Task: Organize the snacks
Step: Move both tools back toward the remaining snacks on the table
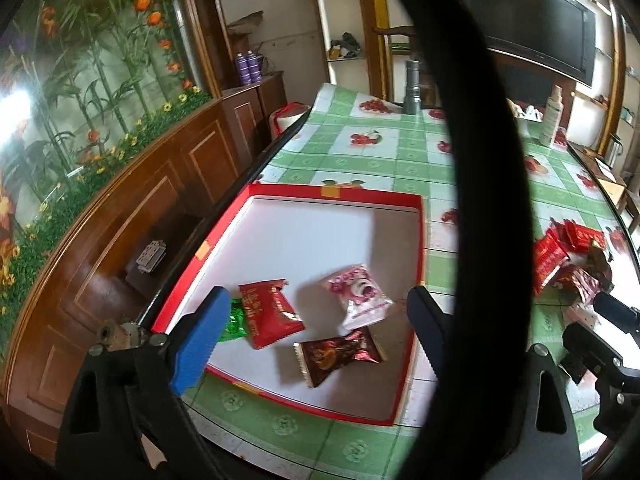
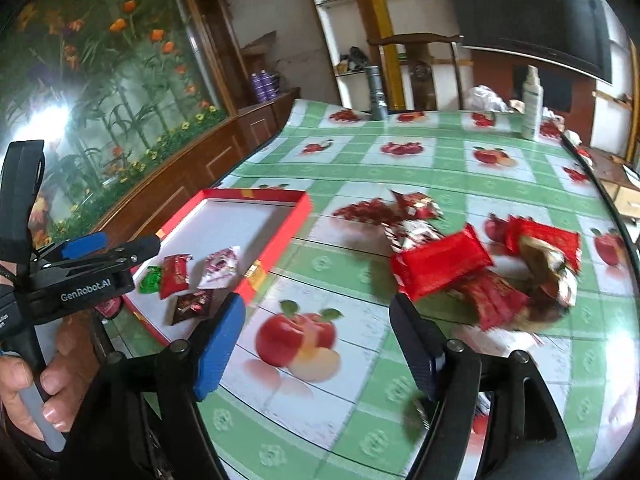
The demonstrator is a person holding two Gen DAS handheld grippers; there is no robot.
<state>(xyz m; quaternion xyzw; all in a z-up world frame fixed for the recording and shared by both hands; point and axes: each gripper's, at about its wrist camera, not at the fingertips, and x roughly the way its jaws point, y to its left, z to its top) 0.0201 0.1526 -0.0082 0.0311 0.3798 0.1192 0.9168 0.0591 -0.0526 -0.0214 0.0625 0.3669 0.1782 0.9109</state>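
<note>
Beyond the fingers stretches a table under a green-checked oilcloth printed with red fruit [image 2: 400, 168]. Left of the fingers runs dark wood wall panelling [image 1: 132, 216] below a glossy mural of orange flowers [image 1: 100, 60], flared by bright light. Ahead stand white shelves [image 1: 344, 28]; up right hangs a black flat screen [image 2: 536, 12].
</note>
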